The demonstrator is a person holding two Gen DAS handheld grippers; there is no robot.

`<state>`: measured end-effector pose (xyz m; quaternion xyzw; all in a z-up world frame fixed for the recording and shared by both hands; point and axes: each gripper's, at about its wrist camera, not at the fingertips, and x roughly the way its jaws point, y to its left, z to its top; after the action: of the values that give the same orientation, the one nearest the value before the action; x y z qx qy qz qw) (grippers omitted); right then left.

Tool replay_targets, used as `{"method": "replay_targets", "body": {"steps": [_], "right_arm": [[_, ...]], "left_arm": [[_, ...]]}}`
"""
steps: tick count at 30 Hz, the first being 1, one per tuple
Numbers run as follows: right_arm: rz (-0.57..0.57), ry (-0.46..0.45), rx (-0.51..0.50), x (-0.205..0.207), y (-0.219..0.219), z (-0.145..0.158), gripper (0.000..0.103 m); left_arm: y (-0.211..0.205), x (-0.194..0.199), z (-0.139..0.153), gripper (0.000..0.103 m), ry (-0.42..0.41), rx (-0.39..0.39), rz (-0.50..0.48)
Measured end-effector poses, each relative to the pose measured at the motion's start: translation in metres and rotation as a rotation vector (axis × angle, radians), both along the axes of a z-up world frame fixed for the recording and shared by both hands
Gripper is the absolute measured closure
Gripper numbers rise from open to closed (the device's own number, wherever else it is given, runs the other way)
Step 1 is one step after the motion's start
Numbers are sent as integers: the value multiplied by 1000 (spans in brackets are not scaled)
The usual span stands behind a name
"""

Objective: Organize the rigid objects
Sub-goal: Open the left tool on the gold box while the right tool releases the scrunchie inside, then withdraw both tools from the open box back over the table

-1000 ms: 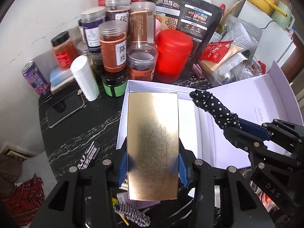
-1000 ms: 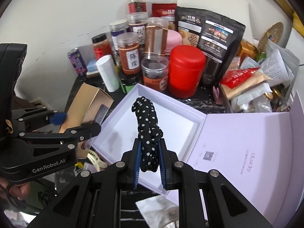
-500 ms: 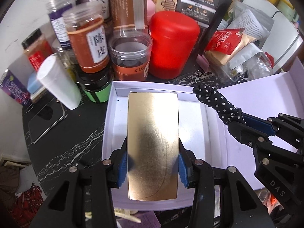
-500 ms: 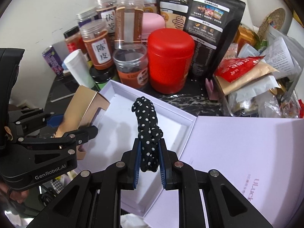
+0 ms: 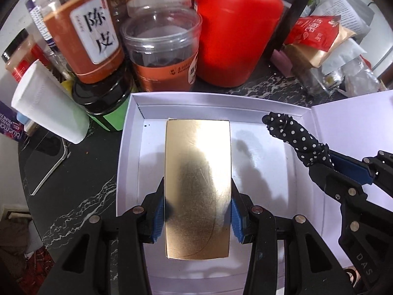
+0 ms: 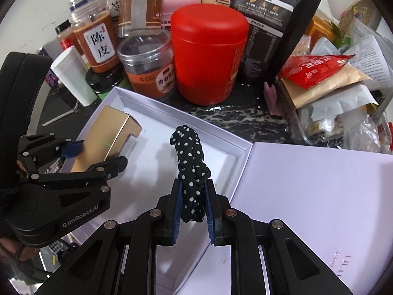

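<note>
My left gripper is shut on a shiny gold box and holds it inside the open white gift box, over its left half. It also shows in the right wrist view, tilted, with its far end low in the gift box. My right gripper is shut on a black polka-dot scrunchie above the gift box's right side, near the hinge. The scrunchie and right gripper show at the right of the left wrist view.
Behind the gift box stand a red canister, a clear jar with an orange label, spice jars and a white cylinder. The lavender lid lies open to the right. Snack packets pile at back right.
Both grippers moved forward and down toward the gift box. The gold box now sits lower inside it. The scrunchie came closer over the box's right side.
</note>
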<state>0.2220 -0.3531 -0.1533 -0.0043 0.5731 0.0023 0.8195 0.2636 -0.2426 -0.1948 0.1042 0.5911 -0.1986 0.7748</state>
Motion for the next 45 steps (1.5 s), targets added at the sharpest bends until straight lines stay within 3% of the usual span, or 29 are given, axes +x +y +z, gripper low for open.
{"method": "replay_targets", "body": {"steps": [7,9,11,14,16,17,33,45], "right_arm": [[-19,26,-33,4,-1,-10,84],[-25,34,-37,3,-2,-11,81],[-32,40,-42,1,-3,-11,72],[-41,41,-51,0,-4,-8,67],[-48,42,-52,-2,-6,-4,67],[-52,42,-53,-4,-7,-2,67],[-64,-37,-63,-18,3,60,67],[-43,-102,-68,-42,34,105,67]], "left_arm": [[-3,6,-8,59,9,12,-12],[-2,7,-9,59,26,32,-7],[-3,7,-10,58,32,47,-5],[-3,6,-7,49,37,55,-6],[-2,5,1,33,19,54,-4],[-2,5,3,31,14,52,-4],[23,-8,88,31,-72,-18,30],[58,-32,135,31,-135,-59,73]]}}
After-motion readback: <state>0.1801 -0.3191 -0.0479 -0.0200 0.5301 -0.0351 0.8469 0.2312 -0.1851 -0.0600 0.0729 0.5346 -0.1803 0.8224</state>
